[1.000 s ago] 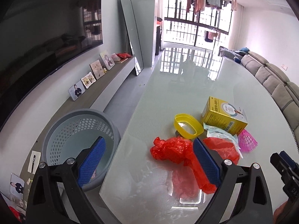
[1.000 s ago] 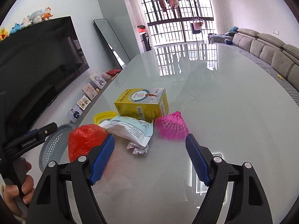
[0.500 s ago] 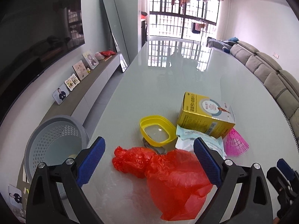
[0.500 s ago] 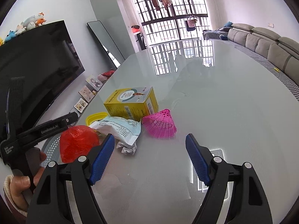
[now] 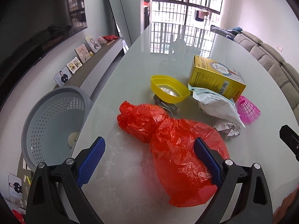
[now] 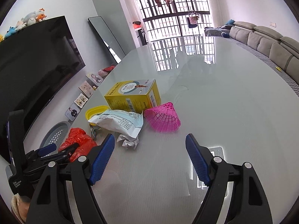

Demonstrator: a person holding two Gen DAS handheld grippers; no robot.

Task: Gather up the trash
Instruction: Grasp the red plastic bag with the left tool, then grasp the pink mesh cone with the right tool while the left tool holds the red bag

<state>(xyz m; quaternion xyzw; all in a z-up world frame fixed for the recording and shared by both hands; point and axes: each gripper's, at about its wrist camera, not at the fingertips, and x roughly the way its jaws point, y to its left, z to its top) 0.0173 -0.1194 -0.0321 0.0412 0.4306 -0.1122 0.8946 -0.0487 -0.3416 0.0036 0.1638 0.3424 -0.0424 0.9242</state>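
Observation:
Trash lies on a glossy white table (image 5: 177, 56): a crumpled red plastic bag (image 5: 173, 141), a yellow plastic lid (image 5: 169, 88), a yellow carton (image 5: 216, 77), a white-blue pouch (image 5: 216, 106), a paper wad (image 5: 227, 128) and a pink mesh cone (image 5: 247, 109). My left gripper (image 5: 149, 160) is open, low over the table, with the red bag reaching between its fingers. My right gripper (image 6: 149, 158) is open and empty, short of the paper wad (image 6: 129, 141), pouch (image 6: 119, 121), pink cone (image 6: 162, 117) and carton (image 6: 133, 98). The left gripper (image 6: 54, 152) shows at the red bag (image 6: 78, 141).
A grey perforated basket (image 5: 54, 123) stands on the floor off the table's left edge, with a small pale object inside. A TV, a low cabinet with photo frames (image 5: 77, 64) and a leaning mirror line the left wall. A sofa (image 6: 265, 44) runs along the right.
My left gripper has swung right from over the basket and come down over the red bag, which now lies spread between its fingers. My right gripper has shifted slightly, still open.

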